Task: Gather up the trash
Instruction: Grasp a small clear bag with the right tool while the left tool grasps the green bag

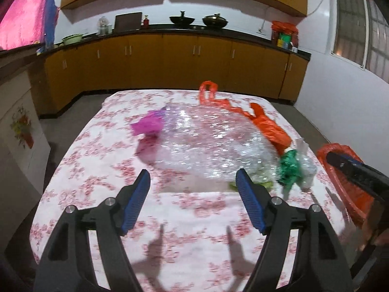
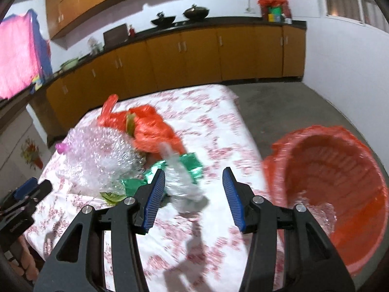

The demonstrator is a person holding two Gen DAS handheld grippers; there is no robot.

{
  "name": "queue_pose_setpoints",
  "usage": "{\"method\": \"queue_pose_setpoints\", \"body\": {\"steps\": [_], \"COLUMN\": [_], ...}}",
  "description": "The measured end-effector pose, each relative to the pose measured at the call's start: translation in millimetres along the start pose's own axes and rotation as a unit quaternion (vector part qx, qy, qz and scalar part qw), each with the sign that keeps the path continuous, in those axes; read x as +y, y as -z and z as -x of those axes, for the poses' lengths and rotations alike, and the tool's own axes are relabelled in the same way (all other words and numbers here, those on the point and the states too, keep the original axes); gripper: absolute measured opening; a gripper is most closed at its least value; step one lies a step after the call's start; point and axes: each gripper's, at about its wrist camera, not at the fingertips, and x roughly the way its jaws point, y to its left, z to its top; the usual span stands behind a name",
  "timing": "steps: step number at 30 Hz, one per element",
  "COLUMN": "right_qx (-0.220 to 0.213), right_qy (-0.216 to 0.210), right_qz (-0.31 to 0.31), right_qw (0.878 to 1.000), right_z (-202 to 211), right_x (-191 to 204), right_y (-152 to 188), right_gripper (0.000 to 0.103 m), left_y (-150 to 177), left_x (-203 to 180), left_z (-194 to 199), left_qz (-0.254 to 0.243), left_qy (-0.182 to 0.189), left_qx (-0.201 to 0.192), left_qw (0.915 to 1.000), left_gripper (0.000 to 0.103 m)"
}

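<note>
left wrist view: left tool (image 1: 192, 182) gapes empty above the surface (image 1: 80, 170); right tool (image 2: 192, 182) too, beside the red-lined bin (image 2: 340, 170), bubble wrap (image 2: 102, 155) near.

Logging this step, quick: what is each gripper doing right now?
Left gripper: open, holding nothing.
Right gripper: open, holding nothing; clear plastic lies on the table beyond its fingers.

place: home kitchen | evidence: cabinets (image 1: 170, 56), woks (image 1: 182, 20), countertop (image 1: 218, 31)

Left hand-held gripper (image 1: 192, 177) angled downward, jaws apart and empty, right hand-held gripper (image 2: 193, 177) likewise, jaws apart, empty
</note>
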Motion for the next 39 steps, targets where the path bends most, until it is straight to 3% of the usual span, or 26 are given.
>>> {"method": "queue_pose_setpoints", "body": {"steps": [8, 19, 26, 35, 39], "right_qx": [0.033, 0.054, 0.045, 0.009, 0.007], "right_qy": [0.001, 0.012, 0.013, 0.044, 0.055], "right_qz": [0.011, 0.019, 0.011, -0.021, -0.043], "right_qw": [0.999, 0.998, 0.999, 0.999, 0.998], "right_z": [-32, -47, -34, 19, 33], "right_x": [15, 11, -2, -46, -67], "right_y": [4, 14, 17, 18, 22], "right_gripper": [0.045, 0.033, 0.028, 0.028, 0.028], "left_y": [4, 5, -2, -10, -8], "left_x": [23, 14, -18, -89, -112], "left_z": [-1, -7, -11, -29, -51], "left_qz": [0.022, 0.02, 0.002, -0.042, -0.055], "left_qy": [-0.008, 0.009, 0.045, 0.1, 0.106], "left_qx": [0.004, 0.013, 0.017, 0.031, 0.059], "left_qw": [0.9997, 0.9997, 0.9988, 0.9936, 0.991], "left_gripper": [0.072, 0.072, 0.072, 0.071, 0.059]}}
